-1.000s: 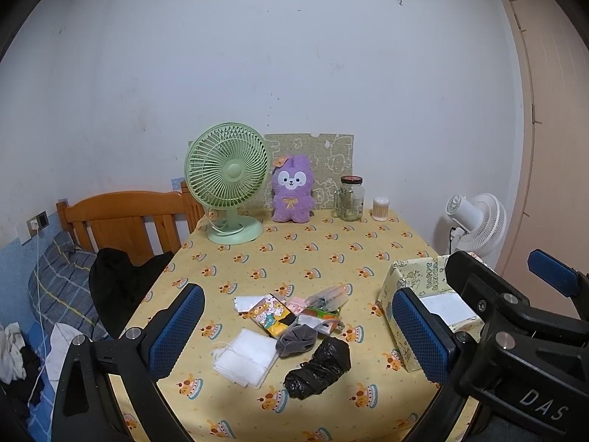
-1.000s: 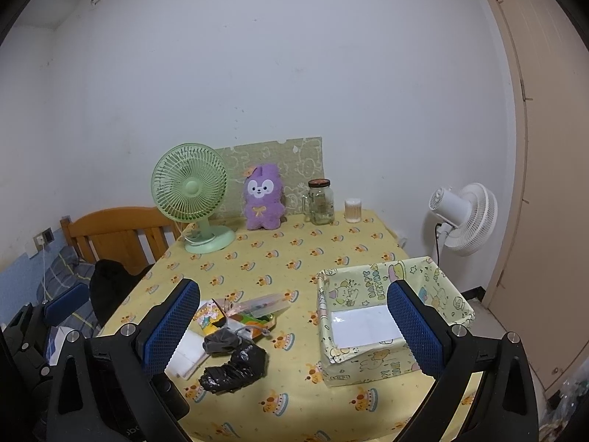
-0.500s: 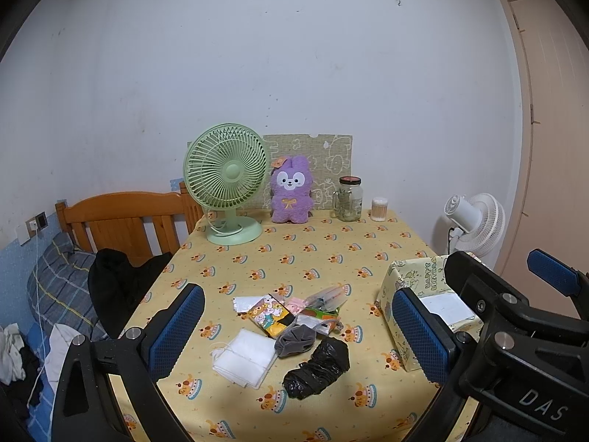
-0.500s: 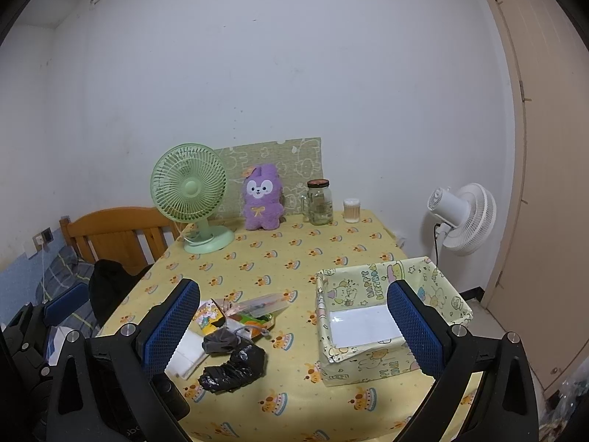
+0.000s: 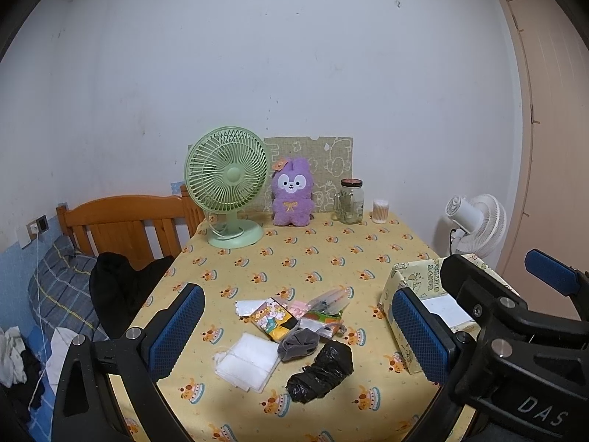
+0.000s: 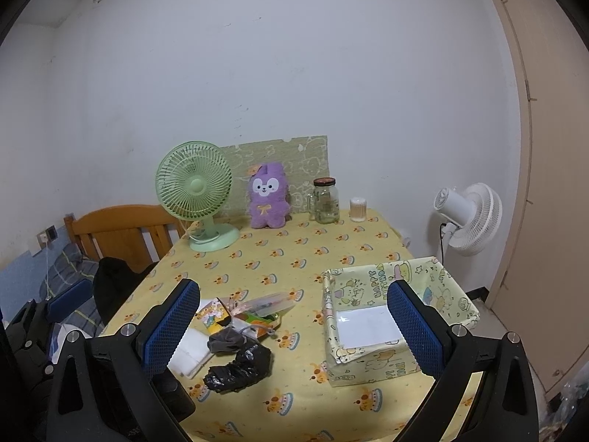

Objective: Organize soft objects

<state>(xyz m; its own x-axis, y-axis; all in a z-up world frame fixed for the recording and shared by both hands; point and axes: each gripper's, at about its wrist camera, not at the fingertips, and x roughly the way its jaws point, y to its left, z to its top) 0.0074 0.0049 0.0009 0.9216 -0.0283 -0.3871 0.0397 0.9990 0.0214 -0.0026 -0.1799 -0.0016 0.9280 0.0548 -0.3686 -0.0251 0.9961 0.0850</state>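
Note:
A pile of soft items lies near the front of the yellow table [image 5: 313,254]: a crumpled black plastic bag [image 5: 320,372], a grey cloth [image 5: 297,343], white folded tissues [image 5: 246,364], a colourful cartoon packet [image 5: 271,319] and a clear pouch [image 5: 327,300]. A yellow patterned fabric box [image 6: 397,316] stands to the right, holding only a white sheet. My left gripper [image 5: 300,335] is open and empty, held above the pile. My right gripper [image 6: 291,328] is open and empty, between the pile [image 6: 239,364] and the box.
At the table's back stand a green desk fan [image 5: 228,191], a purple plush rabbit [image 5: 292,193], a glass jar [image 5: 349,202] and a small cotton-swab tub [image 5: 380,211]. A wooden bed headboard [image 5: 121,221] and dark clothes are at left. A white floor fan [image 6: 467,217] and door are at right.

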